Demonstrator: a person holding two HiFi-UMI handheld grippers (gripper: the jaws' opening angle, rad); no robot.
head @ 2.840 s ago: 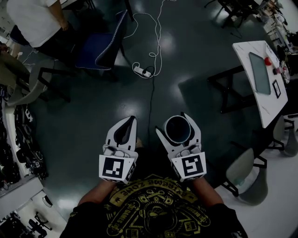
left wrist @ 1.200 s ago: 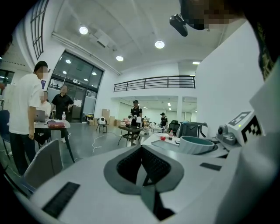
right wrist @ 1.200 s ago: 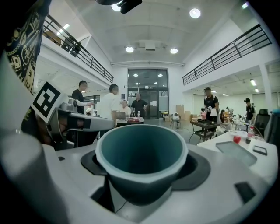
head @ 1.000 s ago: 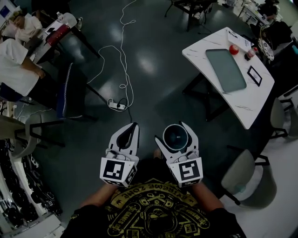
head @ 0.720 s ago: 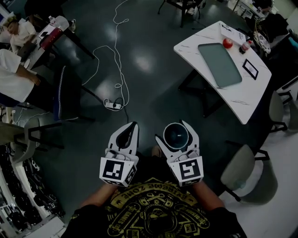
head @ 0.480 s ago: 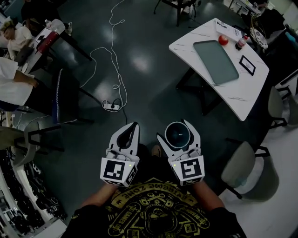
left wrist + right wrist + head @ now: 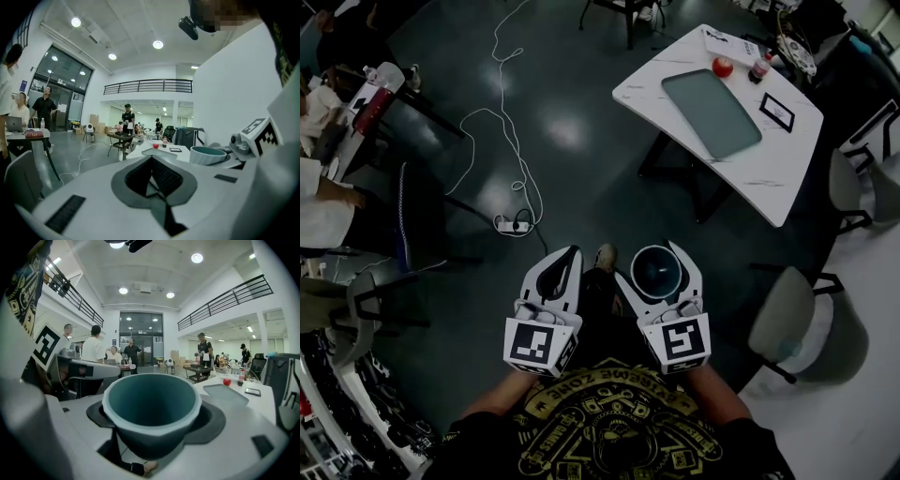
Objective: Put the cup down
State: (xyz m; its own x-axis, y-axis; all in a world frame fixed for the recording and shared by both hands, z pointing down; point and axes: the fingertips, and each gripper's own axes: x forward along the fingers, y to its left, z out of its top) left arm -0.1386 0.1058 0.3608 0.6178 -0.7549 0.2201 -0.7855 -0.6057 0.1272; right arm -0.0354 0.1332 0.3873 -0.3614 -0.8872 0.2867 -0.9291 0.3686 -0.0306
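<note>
Now table point(image 7: 769, 178) sits nearer at one o'clock than a second ago. My right gripper point(image 7: 647, 262) clamps cup point(image 7: 656, 274), upright, over floor point(image 7: 581, 141); left gripper point(image 7: 565, 258) closed, empty. Set-down likely soon, not yet.

Floor: dark and glossy point(image 7: 581, 131), reflecting ceiling lights.
Table: white point(image 7: 769, 173), upper right, bearing a grey tray point(image 7: 711, 112).
Chair: grey point(image 7: 783, 319), near the table.
Cable: white point(image 7: 518, 150), ending at a power strip point(image 7: 512, 225).
Ceiling: round lights point(image 7: 197, 258); balcony railing point(image 7: 147, 86).
</note>
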